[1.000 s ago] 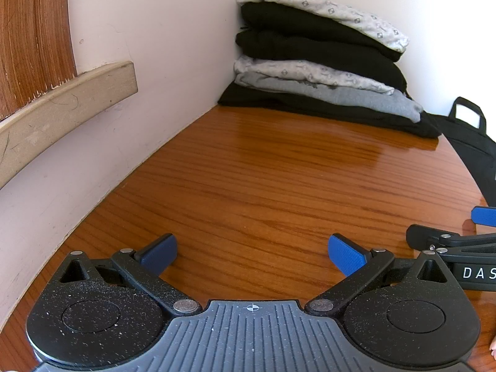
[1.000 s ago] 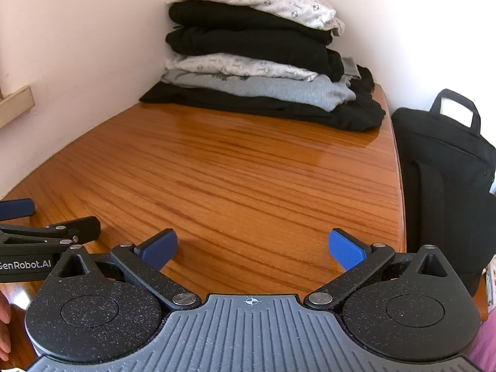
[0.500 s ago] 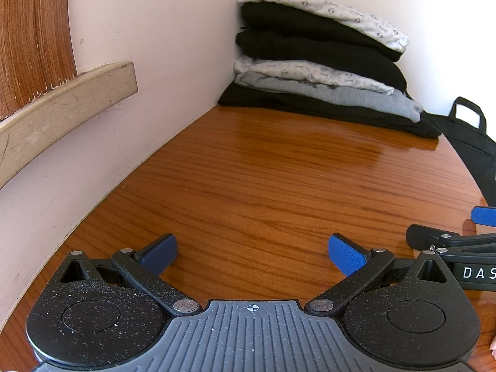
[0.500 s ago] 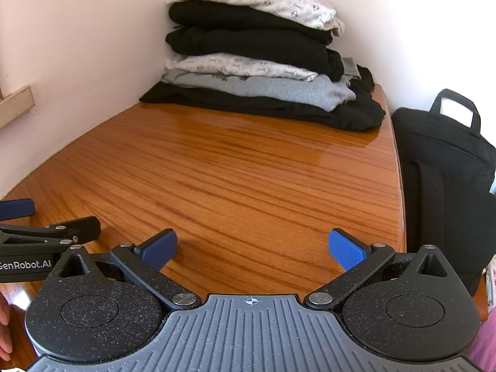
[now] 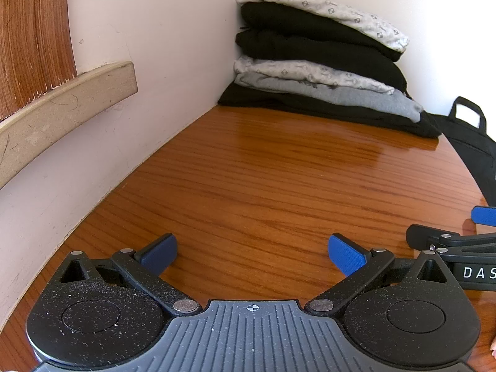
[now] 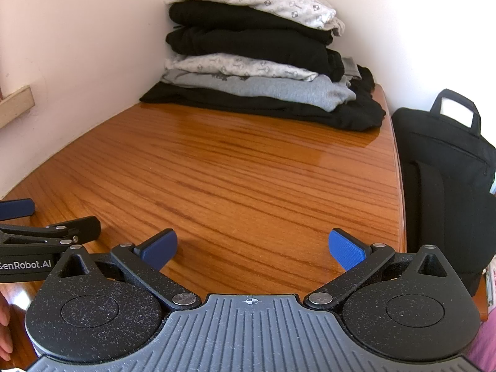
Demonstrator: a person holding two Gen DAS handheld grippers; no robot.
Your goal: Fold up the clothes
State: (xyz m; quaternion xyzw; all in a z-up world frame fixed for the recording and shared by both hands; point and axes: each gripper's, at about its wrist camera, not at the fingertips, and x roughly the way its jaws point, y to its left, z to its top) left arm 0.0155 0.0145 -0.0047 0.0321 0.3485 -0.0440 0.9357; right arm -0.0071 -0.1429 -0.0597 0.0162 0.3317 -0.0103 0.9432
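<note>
A stack of folded clothes (image 5: 319, 59), black, grey and patterned white, stands in the far corner of the wooden table (image 5: 279, 186); it also shows in the right wrist view (image 6: 254, 62). My left gripper (image 5: 252, 252) is open and empty, low over the near table. My right gripper (image 6: 252, 249) is open and empty beside it. Each gripper shows at the edge of the other's view: the right one (image 5: 458, 241) and the left one (image 6: 40, 232). No garment lies near the grippers.
White walls close the table on the left and back. A wooden ledge (image 5: 62, 108) juts from the left wall. A black bag (image 6: 446, 179) stands off the table's right edge (image 6: 400, 186). Bare wood lies between the grippers and the stack.
</note>
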